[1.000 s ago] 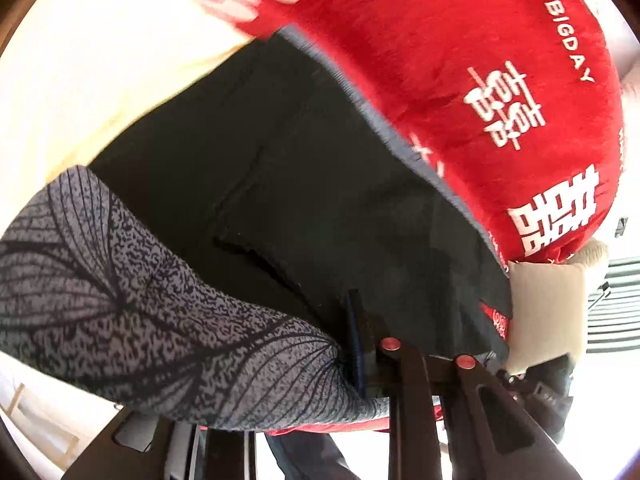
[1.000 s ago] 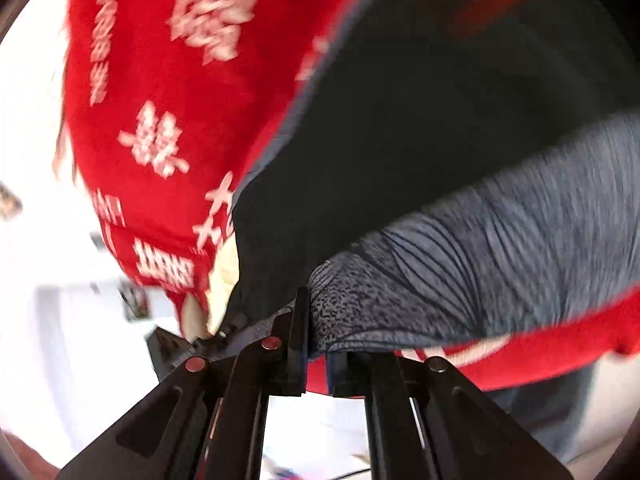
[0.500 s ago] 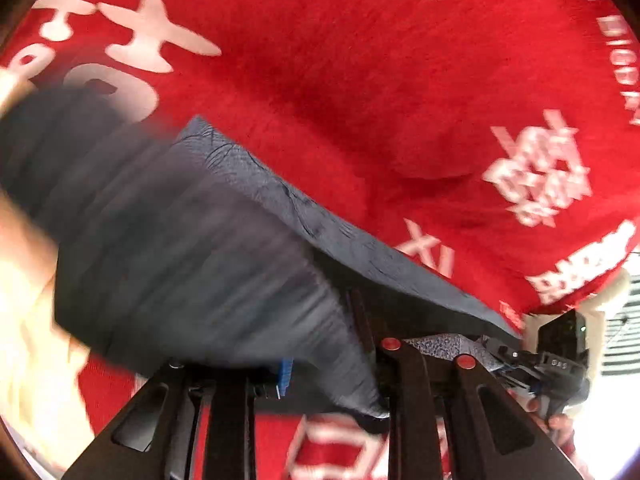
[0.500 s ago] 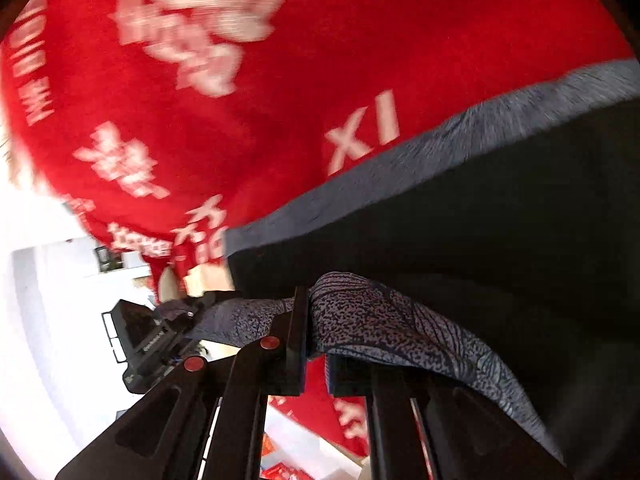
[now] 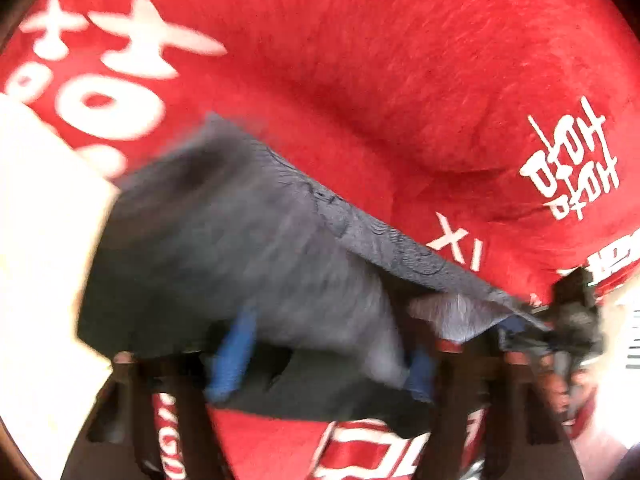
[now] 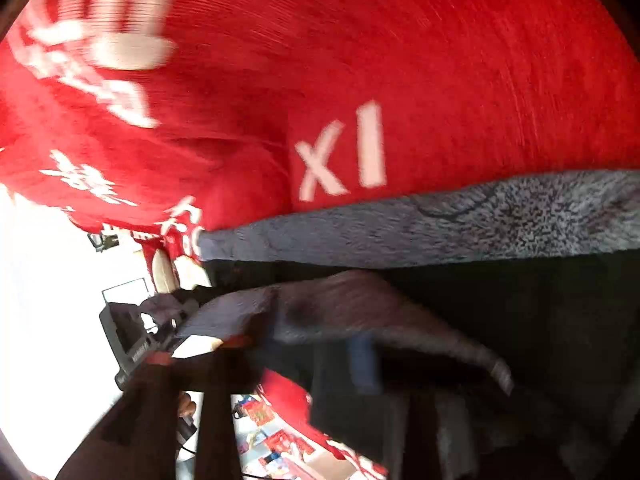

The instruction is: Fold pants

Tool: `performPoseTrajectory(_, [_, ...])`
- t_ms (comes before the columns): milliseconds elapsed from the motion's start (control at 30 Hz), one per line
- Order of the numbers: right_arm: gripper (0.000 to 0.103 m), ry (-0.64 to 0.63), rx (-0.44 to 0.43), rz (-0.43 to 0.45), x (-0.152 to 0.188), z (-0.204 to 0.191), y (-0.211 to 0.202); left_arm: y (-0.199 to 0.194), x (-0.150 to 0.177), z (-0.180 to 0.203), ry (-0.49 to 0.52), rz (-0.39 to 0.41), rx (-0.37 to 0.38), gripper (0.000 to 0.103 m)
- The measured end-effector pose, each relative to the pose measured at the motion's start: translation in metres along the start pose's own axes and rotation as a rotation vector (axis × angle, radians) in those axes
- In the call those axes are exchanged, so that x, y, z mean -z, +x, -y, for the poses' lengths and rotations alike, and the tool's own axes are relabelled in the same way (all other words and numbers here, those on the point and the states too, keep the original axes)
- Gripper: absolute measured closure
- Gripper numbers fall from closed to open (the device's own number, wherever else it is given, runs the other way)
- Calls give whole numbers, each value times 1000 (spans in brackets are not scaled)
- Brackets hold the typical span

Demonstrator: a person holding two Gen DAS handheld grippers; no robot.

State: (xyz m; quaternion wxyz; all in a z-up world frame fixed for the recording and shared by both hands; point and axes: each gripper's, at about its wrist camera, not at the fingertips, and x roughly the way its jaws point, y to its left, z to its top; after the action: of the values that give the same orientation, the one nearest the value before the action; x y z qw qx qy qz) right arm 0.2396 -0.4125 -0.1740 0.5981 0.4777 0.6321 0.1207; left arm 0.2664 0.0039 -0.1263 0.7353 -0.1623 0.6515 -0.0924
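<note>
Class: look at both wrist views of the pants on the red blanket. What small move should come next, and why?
Probably draw both hand-held grippers, left and right, back off the pants. Their jaws have just been opening, the folded-over cloth still drapes between them, and it now lies on the red blanket.

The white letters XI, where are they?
In the right wrist view the letters XI sit mid-frame on the red blanket, just above the grey patterned edge of the pants.
</note>
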Motion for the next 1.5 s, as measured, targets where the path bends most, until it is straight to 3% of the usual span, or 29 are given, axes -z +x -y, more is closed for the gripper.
performPoseTrajectory(33, [26, -12, -11, 24, 0, -6, -8, -9, 3, -1, 3, 19, -14, 26])
performPoseTrajectory(167, [26, -146, 4, 96, 18, -43, -32, -24, 12, -2, 15, 61, -72, 26])
performPoseTrajectory(200, [29, -182, 3, 84, 22, -46, -36, -23, 13, 3, 37, 55, -76, 26])
performPoseTrajectory(267, [47, -232, 40, 32, 29, -54, -23, -9, 9, 19, 88, 23, -75, 26])
performPoseTrajectory(367, [61, -263, 187, -31, 25, -44, 8, 19, -2, 37, 146, 31, -86, 26])
performPoseTrajectory(467, [76, -256, 334, 0, 10, -23, 26, 55, -13, 39, 131, 14, -161, 26])
performPoseTrajectory(500, [80, -241, 331, 8, 8, -18, 25, 61, -14, 37, 124, 6, -172, 26])
performPoseTrajectory(567, [76, -175, 256, 18, 7, -12, 15, 60, -12, 47, 159, 24, -204, 26])
performPoseTrajectory(633, [44, -179, 187, 24, 17, -14, -1, 54, -4, 56, 194, 19, -234, 26])
performPoseTrajectory(667, [37, -195, 159, 35, 27, -17, -13, 49, 2, 63, 209, 14, -239, 26])
performPoseTrajectory(767, [33, -228, 150, 88, 55, -19, -42, 33, 27, 89, 277, 9, -239, 26])
performPoseTrajectory(933, [33, -196, 258, 181, 123, 1, -93, 30, 92, 145, 398, -50, -174, 26])
performPoseTrajectory(1167, [33, -75, 404, 307, 226, 64, -167, 54, 184, 236, 549, -187, 49, 26])
performPoseTrajectory(1367, [33, 143, 450, 397, 331, 127, -185, 83, 217, 273, 543, -266, 167, 26])
performPoseTrajectory(1500, [33, 195, 449, 436, 366, 155, -181, 93, 226, 284, 518, -283, 209, 26])
